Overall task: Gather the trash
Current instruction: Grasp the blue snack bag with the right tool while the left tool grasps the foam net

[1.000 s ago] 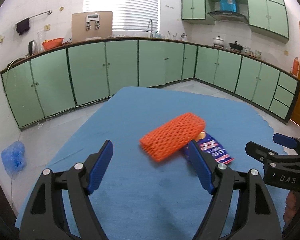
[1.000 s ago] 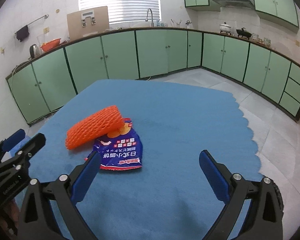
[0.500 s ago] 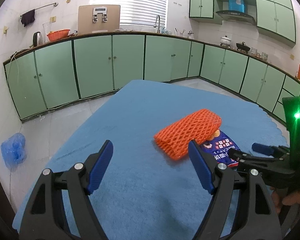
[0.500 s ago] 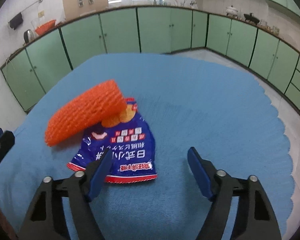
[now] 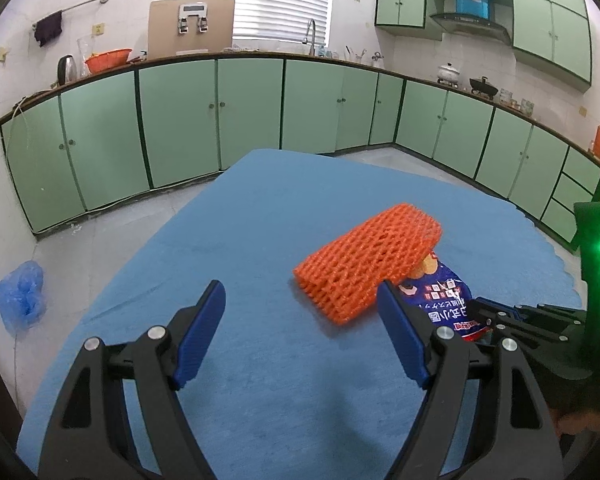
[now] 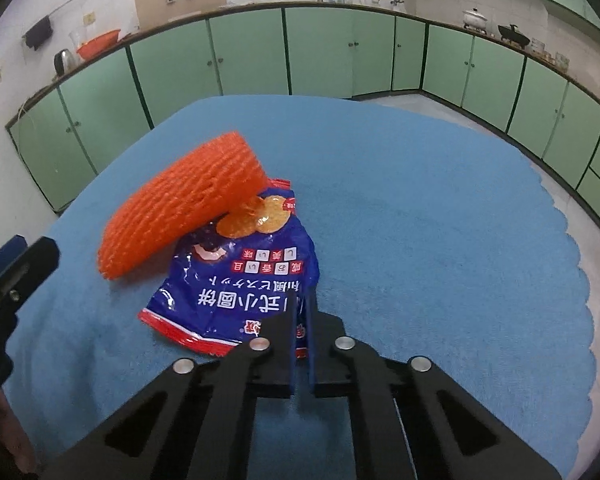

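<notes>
On the blue cloth, my right gripper pinches the blue snack bag (orange foam net resting on it); my left gripper gapes apart.

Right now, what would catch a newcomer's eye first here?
The bright orange foam net in the middle of the blue tablecloth, leaning on a blue snack bag. The right tongs are pinched on the bag's near edge; the left tongs gape open beside it.
</notes>
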Demonstrator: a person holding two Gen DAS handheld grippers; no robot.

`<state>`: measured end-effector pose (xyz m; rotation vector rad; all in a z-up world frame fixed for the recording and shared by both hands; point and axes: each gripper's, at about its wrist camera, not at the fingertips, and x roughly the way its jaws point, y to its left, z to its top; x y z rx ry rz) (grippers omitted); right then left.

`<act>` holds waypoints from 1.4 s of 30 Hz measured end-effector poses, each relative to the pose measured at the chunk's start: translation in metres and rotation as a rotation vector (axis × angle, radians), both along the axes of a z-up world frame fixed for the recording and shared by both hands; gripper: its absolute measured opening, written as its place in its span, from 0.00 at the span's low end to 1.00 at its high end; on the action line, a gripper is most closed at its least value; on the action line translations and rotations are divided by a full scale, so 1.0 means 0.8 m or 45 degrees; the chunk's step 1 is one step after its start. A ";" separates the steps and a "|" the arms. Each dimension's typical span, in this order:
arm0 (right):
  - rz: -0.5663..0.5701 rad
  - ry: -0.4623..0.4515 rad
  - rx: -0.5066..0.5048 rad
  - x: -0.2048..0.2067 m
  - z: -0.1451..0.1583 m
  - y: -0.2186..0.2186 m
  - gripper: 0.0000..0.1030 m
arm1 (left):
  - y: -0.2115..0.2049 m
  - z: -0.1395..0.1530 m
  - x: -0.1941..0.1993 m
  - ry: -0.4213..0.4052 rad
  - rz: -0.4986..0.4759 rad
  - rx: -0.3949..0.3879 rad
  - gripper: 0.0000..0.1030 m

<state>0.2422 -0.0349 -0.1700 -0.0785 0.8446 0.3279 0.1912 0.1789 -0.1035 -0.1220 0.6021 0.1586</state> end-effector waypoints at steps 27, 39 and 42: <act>-0.245 -0.048 0.001 0.008 0.017 -0.133 0.02 | -0.110 -0.046 0.101 0.205 -0.285 -0.098 0.65; -0.263 -0.052 0.039 0.001 0.023 -0.148 0.02 | -0.124 -0.039 0.091 0.172 -0.275 -0.066 0.05; -0.275 -0.071 0.047 -0.005 0.033 -0.157 0.02 | -0.125 -0.031 0.077 0.155 -0.273 -0.066 0.04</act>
